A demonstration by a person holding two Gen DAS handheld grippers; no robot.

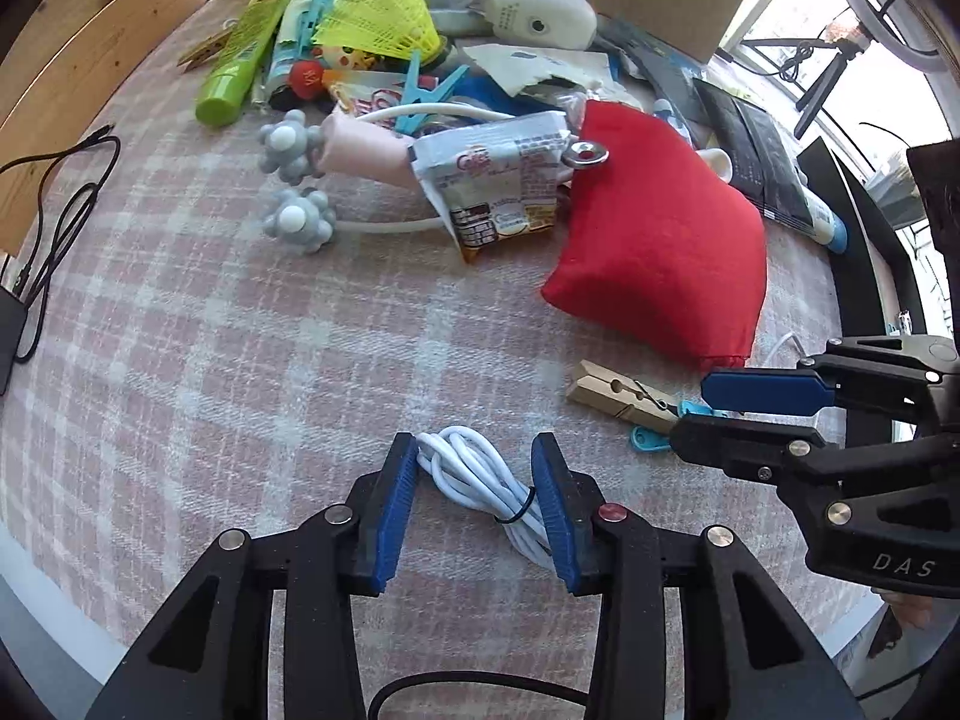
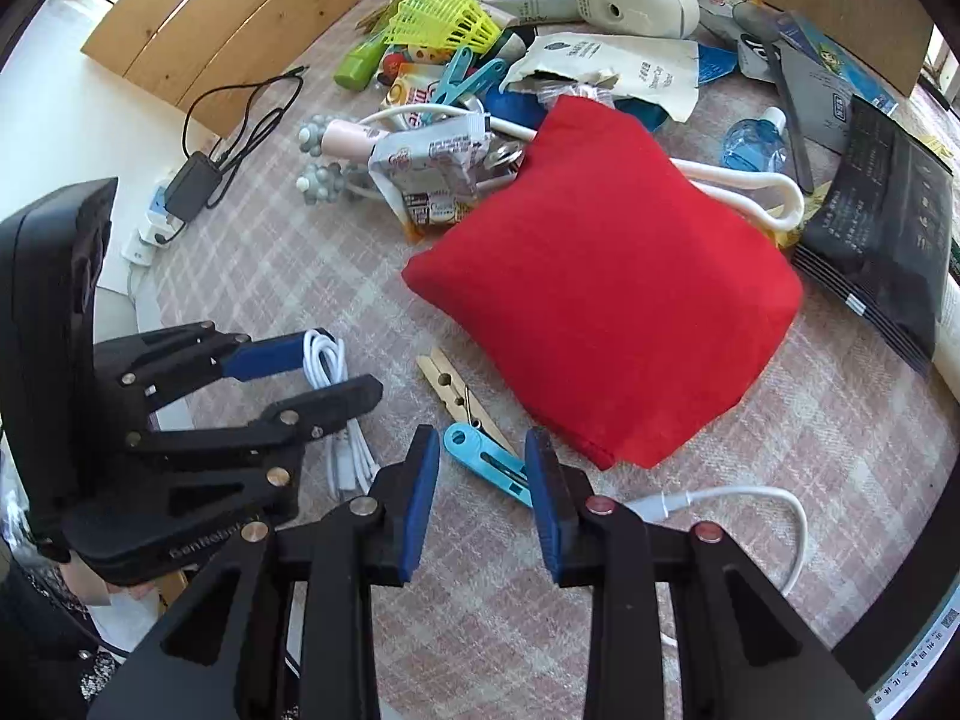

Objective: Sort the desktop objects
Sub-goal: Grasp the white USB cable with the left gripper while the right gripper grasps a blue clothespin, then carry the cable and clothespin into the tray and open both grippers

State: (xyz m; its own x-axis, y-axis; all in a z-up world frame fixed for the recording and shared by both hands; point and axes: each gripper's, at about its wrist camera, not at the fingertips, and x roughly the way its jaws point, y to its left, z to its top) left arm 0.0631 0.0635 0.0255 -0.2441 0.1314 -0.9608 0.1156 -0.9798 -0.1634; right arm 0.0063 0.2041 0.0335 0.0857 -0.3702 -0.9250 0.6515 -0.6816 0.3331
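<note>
Left gripper [image 1: 474, 495] parted around coiled white cable [image 1: 480, 474] on checked tablecloth [image 1: 240, 330], pads beside it, not clamped. Right gripper [image 2: 483, 480] likewise parted, astride blue clothes peg [image 2: 486, 459] — no squeeze visible. Beyond: red cushion [image 2: 606, 276], largest thing, blocking the heap behind; black packet [image 2: 888, 252]; snack pouch [image 1: 498, 180]; yellow shuttlecock [image 1: 384, 12]; wooden peg [image 1: 624, 399] touching the blue one. Wooden board at back, window to one side. Clutter at the far edge — labels unreadable.

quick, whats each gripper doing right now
left gripper: open, straddling the white cable bundle.
right gripper: open, straddling the blue clip.
</note>
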